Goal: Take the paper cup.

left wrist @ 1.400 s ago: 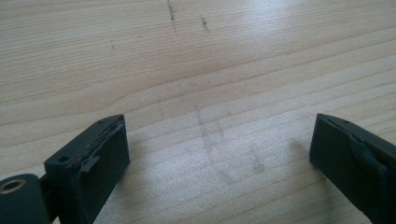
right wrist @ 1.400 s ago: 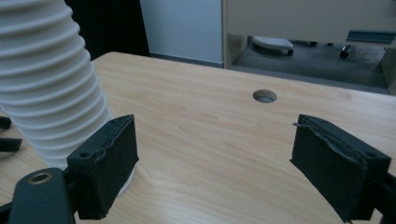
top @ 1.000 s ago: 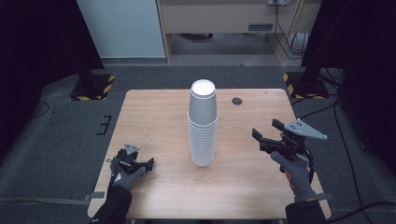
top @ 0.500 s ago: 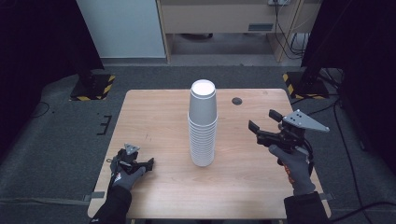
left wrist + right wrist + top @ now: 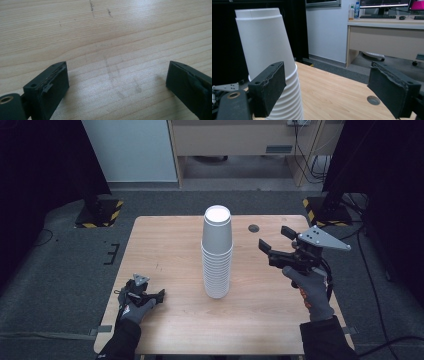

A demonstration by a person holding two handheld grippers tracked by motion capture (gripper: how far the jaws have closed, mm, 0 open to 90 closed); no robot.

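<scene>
A tall stack of white paper cups (image 5: 217,252) stands upside down at the middle of the wooden table (image 5: 175,245). My right gripper (image 5: 276,242) is held above the table to the right of the stack, open, jaws pointing at it with nothing between them. In the right gripper view the stack of cups (image 5: 268,57) rises at the left, partly behind the left jaw of my right gripper (image 5: 332,92). My left gripper (image 5: 150,296) rests low at the table's near left, open. In the left gripper view, bare wood lies between the wide-apart jaws of my left gripper (image 5: 117,82).
A small dark round hole (image 5: 253,228) sits in the tabletop at the far right, also visible as the hole (image 5: 373,100) in the right gripper view. Beyond the table are a desk (image 5: 387,37), black stands with striped bases (image 5: 100,215) and cables on the grey floor.
My right gripper has risen and moved left toward the cup stack. The left gripper and the cups have stayed put.
</scene>
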